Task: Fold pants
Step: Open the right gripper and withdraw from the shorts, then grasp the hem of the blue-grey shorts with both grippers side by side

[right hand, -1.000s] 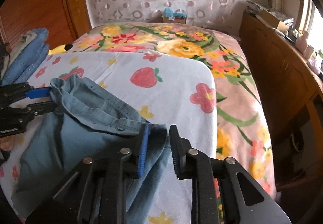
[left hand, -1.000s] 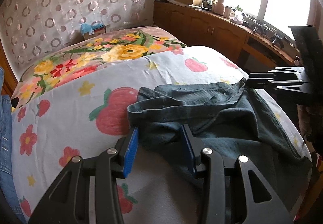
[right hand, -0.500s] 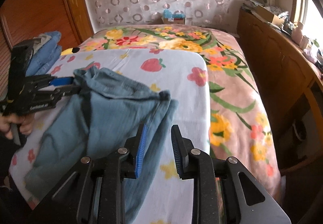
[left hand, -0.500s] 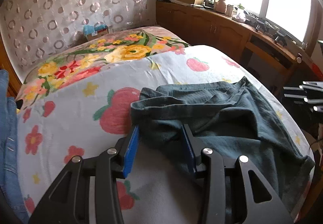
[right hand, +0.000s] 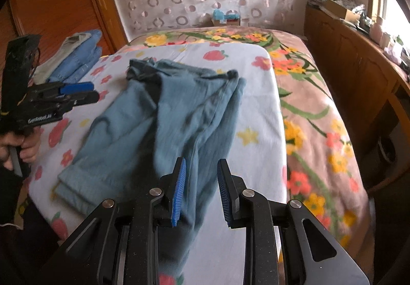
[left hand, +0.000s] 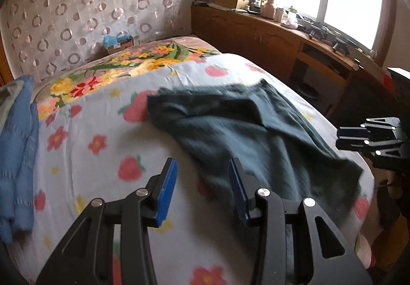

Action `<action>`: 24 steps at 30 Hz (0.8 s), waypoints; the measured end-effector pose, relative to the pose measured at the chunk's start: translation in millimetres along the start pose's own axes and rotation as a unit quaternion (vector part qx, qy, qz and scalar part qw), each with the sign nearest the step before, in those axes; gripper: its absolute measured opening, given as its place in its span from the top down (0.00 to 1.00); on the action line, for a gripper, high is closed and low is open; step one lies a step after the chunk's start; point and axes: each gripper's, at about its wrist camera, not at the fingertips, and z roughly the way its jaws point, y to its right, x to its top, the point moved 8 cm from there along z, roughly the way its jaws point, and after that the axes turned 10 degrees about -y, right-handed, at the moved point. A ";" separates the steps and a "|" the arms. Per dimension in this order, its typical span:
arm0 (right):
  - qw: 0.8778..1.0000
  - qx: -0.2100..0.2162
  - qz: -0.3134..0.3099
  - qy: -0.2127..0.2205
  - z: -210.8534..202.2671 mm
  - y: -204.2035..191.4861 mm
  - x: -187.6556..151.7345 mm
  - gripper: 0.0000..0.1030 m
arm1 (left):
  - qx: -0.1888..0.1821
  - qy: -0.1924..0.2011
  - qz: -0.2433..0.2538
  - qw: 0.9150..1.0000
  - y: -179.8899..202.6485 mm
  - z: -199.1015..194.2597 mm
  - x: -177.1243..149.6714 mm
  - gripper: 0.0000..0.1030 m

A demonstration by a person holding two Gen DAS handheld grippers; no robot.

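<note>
Left gripper [left hand: 202, 186] spread and empty, low centre of its frame just short of the pants [left hand: 246, 128]; right gripper [right hand: 200, 188] also parted, pads straddling a fold of cloth at bottom centre without visibly pinching it. Pants [right hand: 166, 126] lie mid-frame on the strawberry sheet [right hand: 258, 110], doubled leg over leg, waistband toward upper centre. Likely one lengthwise fold made, crosswise folds left; cloth is blue-green, soft, rumpled, edges uneven.

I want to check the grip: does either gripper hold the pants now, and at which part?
Nothing is held. The left gripper and the right gripper both have open jaws, and the pants lie loose on the bed.
</note>
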 end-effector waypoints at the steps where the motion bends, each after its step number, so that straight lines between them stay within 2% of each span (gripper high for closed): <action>1: 1.000 0.001 0.002 0.001 -2.5 -1.7 -4.8 0.77 | -0.004 0.000 0.000 1.000 4.2 -2.9 -7.6 0.60; 5: 1.000 0.001 0.008 -0.007 -5.3 -7.6 -24.3 0.77 | -0.019 -0.007 -0.001 1.000 20.2 -7.0 -28.3 0.60; 14: 0.999 0.004 0.033 -0.003 -10.7 -12.7 -43.7 0.77 | -0.020 -0.015 -0.001 1.000 43.2 -13.9 -59.2 0.60; 16: 0.999 0.006 0.032 0.009 -14.4 -15.2 -44.5 0.91 | -0.022 -0.014 -0.002 1.000 44.0 -15.8 -60.9 0.60; 17: 0.999 0.006 0.030 0.019 -18.8 -17.4 -44.0 0.93 | -0.022 -0.012 -0.002 1.000 45.3 -18.0 -62.9 0.60; 21: 0.998 0.011 0.016 0.056 -45.4 -32.0 -45.4 0.94 | -0.024 -0.003 0.000 1.000 49.9 -28.2 -68.5 0.60; 24: 0.999 0.001 0.026 0.045 -38.4 -28.7 -53.7 0.94 | -0.033 0.003 0.002 0.999 55.2 -33.4 -71.5 0.60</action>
